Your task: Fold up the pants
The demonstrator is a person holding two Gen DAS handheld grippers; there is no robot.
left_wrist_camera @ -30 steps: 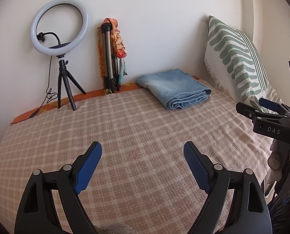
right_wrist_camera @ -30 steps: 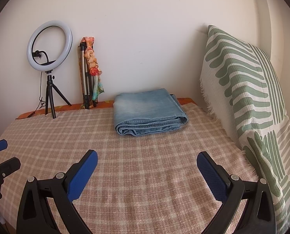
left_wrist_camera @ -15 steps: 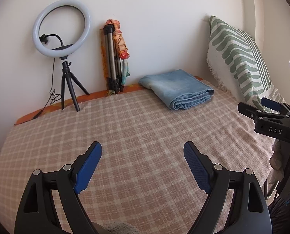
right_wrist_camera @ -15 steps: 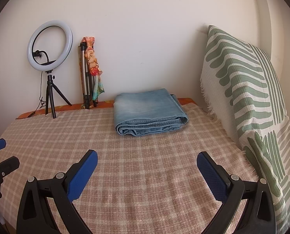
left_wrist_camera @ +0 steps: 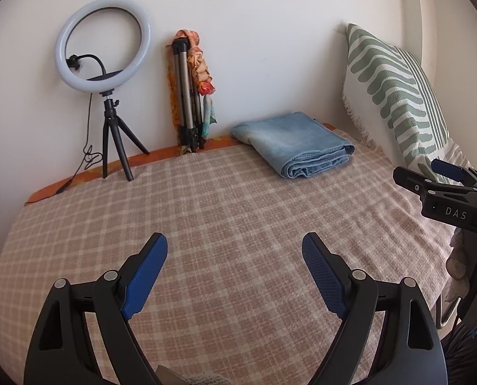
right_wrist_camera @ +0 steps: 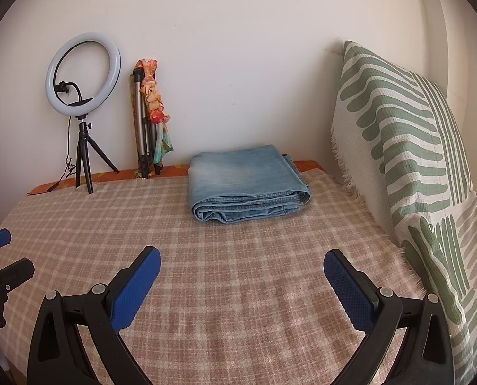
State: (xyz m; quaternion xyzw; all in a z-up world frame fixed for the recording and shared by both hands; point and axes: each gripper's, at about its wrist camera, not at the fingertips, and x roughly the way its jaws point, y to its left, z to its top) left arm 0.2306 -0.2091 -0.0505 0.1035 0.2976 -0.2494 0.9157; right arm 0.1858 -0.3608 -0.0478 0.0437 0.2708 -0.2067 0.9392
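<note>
The left gripper (left_wrist_camera: 234,250) is held spread wide above the bed (left_wrist_camera: 225,211), with nothing between its blue pads (left_wrist_camera: 145,272); only the checked blanket is seen in the gap. The right gripper (right_wrist_camera: 241,264) is likewise spread, its jaws empty, and is held over the near part of the same blanket. Each gripper is caught at the edge of the other's view: the right one at the right edge of the left wrist view, the left one at the left edge of the right wrist view, so the two are seen to be side by side and apart.

Farther out, the pants (right_wrist_camera: 246,186) are seen lying on the bed near the wall, well apart from both grippers. They are of light blue denim and are already folded into a thick, compact stack, with the layered edges turned toward the cameras. Just behind them a strip of orange sheet (right_wrist_camera: 306,164) is shown along the wall.

To the right of the pants a pillow (right_wrist_camera: 402,147) with green stripes is propped upright against the wall. To the left, a folded tripod (right_wrist_camera: 142,128) with a patterned scarf (right_wrist_camera: 153,102) wound about it is leaned against the wall, and beyond that a ring light (right_wrist_camera: 82,73) is stood on a small black tripod at the bed's far edge, its cable trailing down
</note>
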